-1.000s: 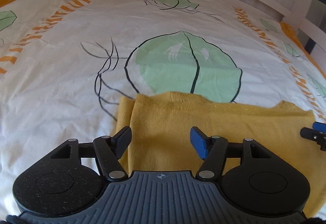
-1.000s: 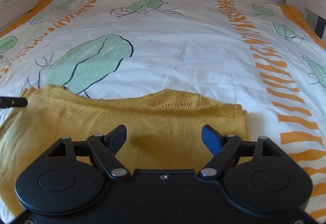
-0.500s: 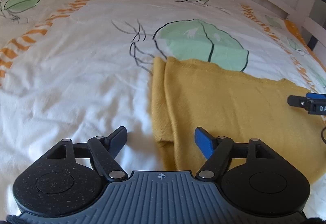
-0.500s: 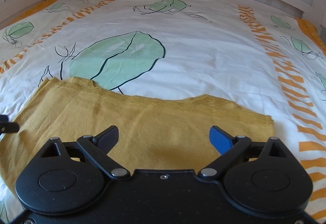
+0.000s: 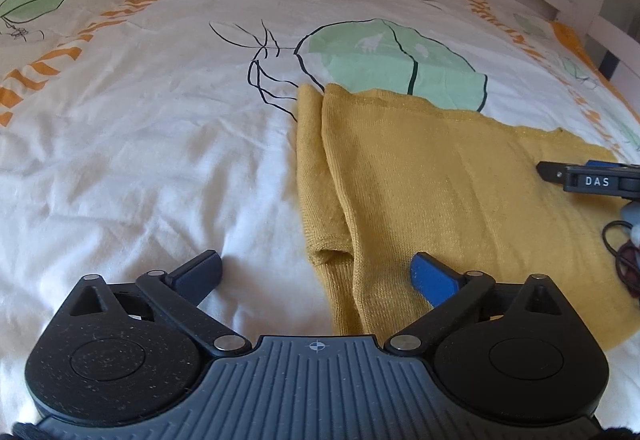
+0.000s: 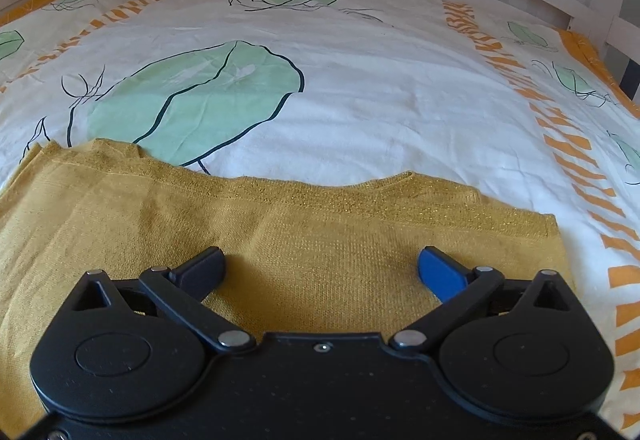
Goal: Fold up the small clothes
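Two risks stand out from here, and both come from the knit being thin and layered. The yellow knit garment (image 5: 448,191) lies flat on the bed sheet (image 5: 132,167), already doubled lengthwise it seems, with a sleeve (image 5: 316,175) tucked along its left edge and its open cuff facing the left tool (image 5: 316,272). If that tool bites down where it now hovers, it could catch only the sleeve or the top layer, and the fold would slide apart on lifting; it could also pinch the loose sheet beneath, since its left finger (image 5: 200,272) stands over bare sheet while the blue finger (image 5: 434,276) stands over the knit. The right tool (image 6: 322,268) sits over the garment's other end, near the neckline (image 6: 408,179), with both fingers over fabric, so a shallow bite there might gather a ridge instead of an edge. Uneven lifting between the two hands would likely skew the next fold. Both tools have just been opening and now stand wide apart with nothing pressed between the pads; the cloth lies below them, not gripped. In the left view the right tool's tip (image 5: 592,179) hangs over the garment's far right part, well apart from the left tool, with a dark cable (image 5: 624,252) looped near the cloth that could snag.
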The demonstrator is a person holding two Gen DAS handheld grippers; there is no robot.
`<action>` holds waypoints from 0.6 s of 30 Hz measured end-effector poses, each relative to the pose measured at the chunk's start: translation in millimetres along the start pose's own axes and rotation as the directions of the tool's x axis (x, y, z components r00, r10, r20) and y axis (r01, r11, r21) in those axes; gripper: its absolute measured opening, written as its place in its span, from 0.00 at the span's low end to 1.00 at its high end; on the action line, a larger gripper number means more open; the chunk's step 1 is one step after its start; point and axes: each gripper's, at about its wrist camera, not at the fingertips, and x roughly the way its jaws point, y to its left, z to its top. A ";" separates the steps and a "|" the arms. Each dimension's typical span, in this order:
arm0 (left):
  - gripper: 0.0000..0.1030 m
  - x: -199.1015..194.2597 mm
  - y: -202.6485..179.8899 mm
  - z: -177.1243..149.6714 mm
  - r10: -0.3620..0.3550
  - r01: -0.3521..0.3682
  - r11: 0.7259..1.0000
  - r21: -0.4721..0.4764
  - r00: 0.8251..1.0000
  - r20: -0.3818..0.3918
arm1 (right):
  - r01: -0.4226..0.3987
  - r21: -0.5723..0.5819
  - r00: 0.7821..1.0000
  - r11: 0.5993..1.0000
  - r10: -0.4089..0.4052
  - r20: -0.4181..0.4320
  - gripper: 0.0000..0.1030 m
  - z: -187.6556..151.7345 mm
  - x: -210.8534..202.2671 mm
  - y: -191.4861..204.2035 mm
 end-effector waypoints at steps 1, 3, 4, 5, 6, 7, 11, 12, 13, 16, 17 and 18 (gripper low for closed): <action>0.99 0.2 -0.5 0.1 0.004 -0.004 1.000 0.002 1.000 -0.001 | 0.002 0.002 1.000 1.000 -0.002 0.007 1.00 -1.1 -0.1 0.4; 0.99 0.2 -0.1 0.0 0.006 -0.006 1.000 0.003 1.000 -0.002 | 0.003 0.003 1.000 1.000 -0.003 0.025 1.00 -4.1 -0.5 0.8; 0.99 0.0 0.1 0.0 0.005 -0.005 1.000 0.001 1.000 -0.004 | 0.000 0.007 0.999 1.000 0.000 0.035 1.00 -5.9 -0.8 0.0; 0.99 -0.6 0.5 -0.2 0.003 -0.003 1.000 -0.003 1.000 -0.007 | -0.006 0.015 0.999 1.000 0.005 0.046 1.00 -8.1 -1.1 -1.4; 0.99 -0.7 0.5 0.3 0.002 -0.002 1.000 -0.006 1.000 -0.010 | -0.011 0.022 0.999 1.000 0.010 0.053 1.00 -9.8 -1.3 -2.8; 0.99 -0.9 0.9 0.4 0.001 -0.001 1.000 -0.010 1.000 -0.013 | -0.016 0.026 0.998 1.000 0.014 0.059 1.00 -10.1 -1.3 -3.4; 0.99 -1.7 -0.1 0.1 0.008 -0.009 1.000 -0.026 0.999 -0.032 | -0.022 0.034 0.997 0.999 0.019 0.075 1.00 -12.0 -1.7 -4.4; 0.99 -1.8 -0.5 0.2 0.010 -0.012 0.999 -0.030 0.999 -0.040 | -0.024 0.037 0.997 0.999 0.021 0.078 1.00 -12.4 -1.6 -4.6; 0.99 -2.0 -0.9 0.3 0.013 -0.014 0.999 -0.030 0.999 -0.048 | -0.026 0.038 0.997 0.999 0.023 0.080 1.00 -12.5 -1.3 -5.0; 1.00 -1.5 -2.9 0.1 0.015 -0.015 1.000 -0.001 0.998 -0.064 | -0.038 0.047 0.996 0.998 0.033 0.088 1.00 -13.2 -1.8 -6.8; 1.00 -1.1 -3.5 0.0 0.015 -0.014 1.000 0.015 0.997 -0.070 | -0.043 0.050 0.995 0.998 0.038 0.090 1.00 -13.5 -2.3 -7.5; 1.00 -1.1 -3.0 0.1 0.014 -0.012 1.000 0.017 0.997 -0.071 | -0.051 0.052 0.995 0.997 0.046 0.089 1.00 -13.4 -2.5 -8.9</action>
